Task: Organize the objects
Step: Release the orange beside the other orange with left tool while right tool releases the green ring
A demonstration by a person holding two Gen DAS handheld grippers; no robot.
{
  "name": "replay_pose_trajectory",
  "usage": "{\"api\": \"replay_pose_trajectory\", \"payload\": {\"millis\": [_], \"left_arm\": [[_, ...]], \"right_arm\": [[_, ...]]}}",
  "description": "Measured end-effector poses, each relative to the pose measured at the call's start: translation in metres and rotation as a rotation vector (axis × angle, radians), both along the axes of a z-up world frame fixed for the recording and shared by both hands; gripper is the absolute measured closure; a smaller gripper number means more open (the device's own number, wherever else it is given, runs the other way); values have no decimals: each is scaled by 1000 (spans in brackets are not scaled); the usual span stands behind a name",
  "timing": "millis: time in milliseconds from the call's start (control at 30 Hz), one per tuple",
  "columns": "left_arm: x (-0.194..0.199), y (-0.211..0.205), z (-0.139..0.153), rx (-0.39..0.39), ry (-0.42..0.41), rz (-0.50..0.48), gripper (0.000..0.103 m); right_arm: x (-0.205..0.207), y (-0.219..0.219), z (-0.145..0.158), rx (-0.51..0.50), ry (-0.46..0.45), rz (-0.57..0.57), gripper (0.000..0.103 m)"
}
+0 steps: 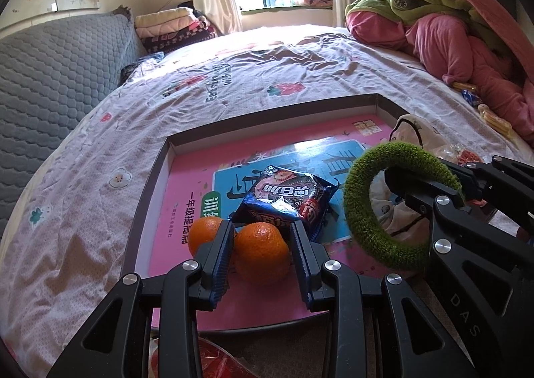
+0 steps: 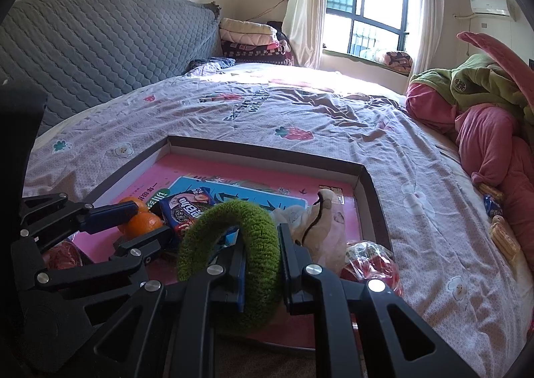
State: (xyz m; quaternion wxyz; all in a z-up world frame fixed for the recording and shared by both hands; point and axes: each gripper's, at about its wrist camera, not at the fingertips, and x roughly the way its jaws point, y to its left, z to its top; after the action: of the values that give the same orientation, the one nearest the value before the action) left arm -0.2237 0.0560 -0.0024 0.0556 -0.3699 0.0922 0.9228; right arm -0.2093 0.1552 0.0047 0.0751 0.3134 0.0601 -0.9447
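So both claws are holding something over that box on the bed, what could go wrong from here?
The left gripper pinches a round orange right beside a second orange; set down carelessly, either might roll across the glossy book lining the tray. The right gripper grips the fuzzy green ring by one side only, so it could twist or slip. The two grippers are close and might bump.

The bed [image 2: 333, 117] carried a shallow tray [image 2: 267, 157] near its front edge, heaped pink and green bedding [image 2: 484, 131] along its right edge
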Motion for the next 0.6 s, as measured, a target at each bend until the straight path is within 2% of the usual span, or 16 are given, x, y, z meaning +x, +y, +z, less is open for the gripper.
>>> {"api": "replay_pose_trajectory", "payload": {"millis": [367, 600], "left_arm": [[-3, -16, 3, 41, 7, 4, 65], [-3, -17, 1, 22, 14, -11, 64]], "right_arm": [[1, -9, -3, 13, 1, 24, 87], [2, -3, 0, -2, -3, 15, 87]]}}
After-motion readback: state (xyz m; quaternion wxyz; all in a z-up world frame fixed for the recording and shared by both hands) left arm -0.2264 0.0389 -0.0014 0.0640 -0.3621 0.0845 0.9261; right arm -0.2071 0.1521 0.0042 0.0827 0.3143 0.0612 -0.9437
